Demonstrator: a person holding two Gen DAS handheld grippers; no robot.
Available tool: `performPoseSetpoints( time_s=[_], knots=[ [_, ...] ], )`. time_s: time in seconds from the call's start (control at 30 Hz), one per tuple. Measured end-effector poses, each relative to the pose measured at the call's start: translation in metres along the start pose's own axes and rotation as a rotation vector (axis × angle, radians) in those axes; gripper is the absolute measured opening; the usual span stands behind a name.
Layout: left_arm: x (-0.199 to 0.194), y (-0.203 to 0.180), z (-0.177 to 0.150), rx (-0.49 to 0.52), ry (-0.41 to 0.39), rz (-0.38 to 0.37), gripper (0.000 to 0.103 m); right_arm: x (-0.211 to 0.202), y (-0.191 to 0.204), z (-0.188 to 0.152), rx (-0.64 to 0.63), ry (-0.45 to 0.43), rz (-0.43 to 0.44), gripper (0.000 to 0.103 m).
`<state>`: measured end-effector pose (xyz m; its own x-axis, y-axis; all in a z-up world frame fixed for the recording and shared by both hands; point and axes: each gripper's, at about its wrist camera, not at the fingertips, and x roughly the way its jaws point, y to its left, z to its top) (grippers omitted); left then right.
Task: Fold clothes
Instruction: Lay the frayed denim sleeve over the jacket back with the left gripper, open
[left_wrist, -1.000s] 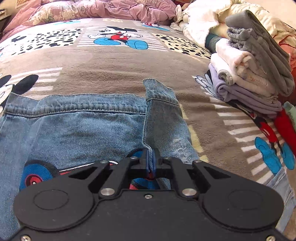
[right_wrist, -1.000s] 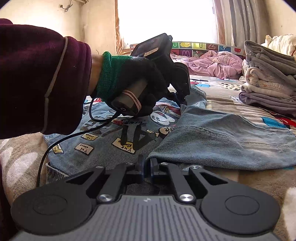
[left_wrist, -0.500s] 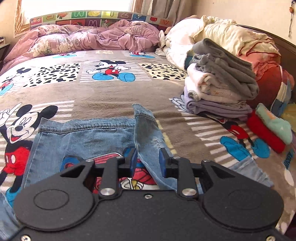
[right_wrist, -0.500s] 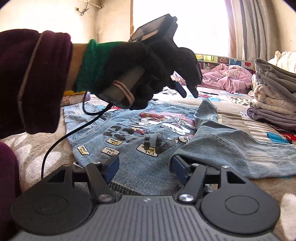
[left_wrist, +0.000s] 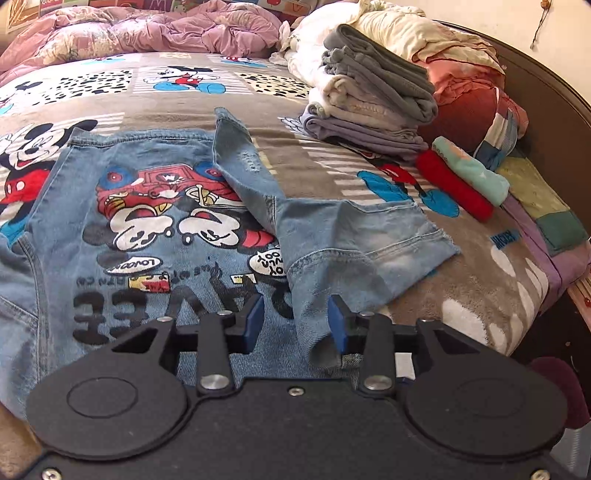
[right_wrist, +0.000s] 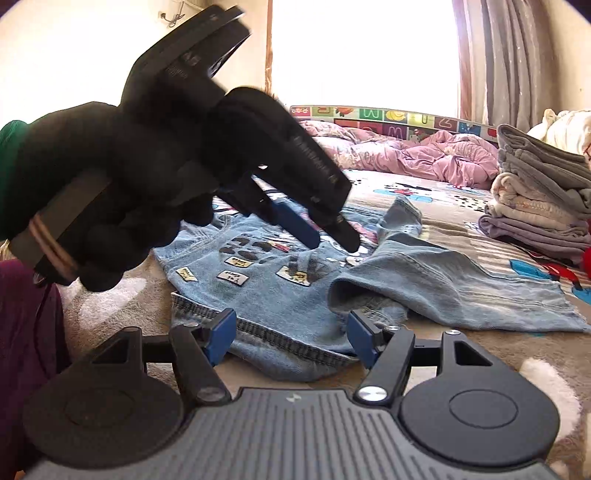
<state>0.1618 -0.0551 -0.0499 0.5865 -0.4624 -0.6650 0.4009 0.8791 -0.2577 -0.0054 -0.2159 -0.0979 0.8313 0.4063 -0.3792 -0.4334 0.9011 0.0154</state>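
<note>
I see the denim jacket (left_wrist: 155, 206) as faded, coarse-woven cloth with flat printed patches and a frayed sleeve edge. The blanket (left_wrist: 177, 107) under it looks soft and fleecy. My left gripper (left_wrist: 295, 321) is matt black plastic with shiny metal screws; its blue pads (left_wrist: 255, 317) look rubbery, though I can't be sure.
</note>
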Motion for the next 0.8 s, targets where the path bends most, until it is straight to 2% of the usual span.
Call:
performPoseSetpoints(
  time_s=[0.13,0.23,0.3,0.4,0.53,0.63,0.67,0.7,0.73,0.77,0.8],
  knots=[
    [0.002,-0.018,0.009,0.076,-0.019,0.012,0.040,0.005,-0.010,-0.003,-0.004,-0.008,-0.046,0.066],
    [0.011,-0.049,0.028,0.188,-0.014,-0.017,0.043,0.017,-0.013,-0.003,0.009,0.007,-0.067,0.066],
    [0.024,-0.082,0.039,0.311,0.026,-0.066,0.046,0.021,-0.011,-0.005,0.004,0.009,-0.070,0.067],
    [0.059,-0.135,0.048,0.524,0.121,-0.086,0.049,0.024,-0.005,-0.008,-0.018,0.007,-0.061,0.072],
    [0.117,-0.190,0.042,0.742,0.234,-0.054,0.049,0.027,0.001,-0.013,-0.043,0.021,-0.037,0.072],
    [0.155,-0.215,0.030,0.849,0.272,0.012,0.048,0.027,0.001,-0.014,-0.045,0.023,-0.031,0.072],
    [0.158,-0.218,0.027,0.868,0.262,0.030,0.045,0.027,0.000,-0.014,-0.041,0.024,-0.030,0.072],
    [0.160,-0.221,0.024,0.887,0.253,0.048,0.035,0.027,-0.001,-0.014,-0.038,0.024,-0.030,0.072],
    [0.163,-0.224,0.020,0.906,0.243,0.066,0.023,0.027,-0.001,-0.013,-0.039,0.024,-0.031,0.072],
    [0.164,-0.226,0.018,0.921,0.227,0.085,0.001,0.026,-0.002,-0.013,-0.040,0.023,-0.032,0.072],
    [0.155,-0.225,0.022,0.916,0.179,0.108,0.000,0.026,-0.003,-0.013,-0.041,0.023,-0.034,0.072]
  ],
)
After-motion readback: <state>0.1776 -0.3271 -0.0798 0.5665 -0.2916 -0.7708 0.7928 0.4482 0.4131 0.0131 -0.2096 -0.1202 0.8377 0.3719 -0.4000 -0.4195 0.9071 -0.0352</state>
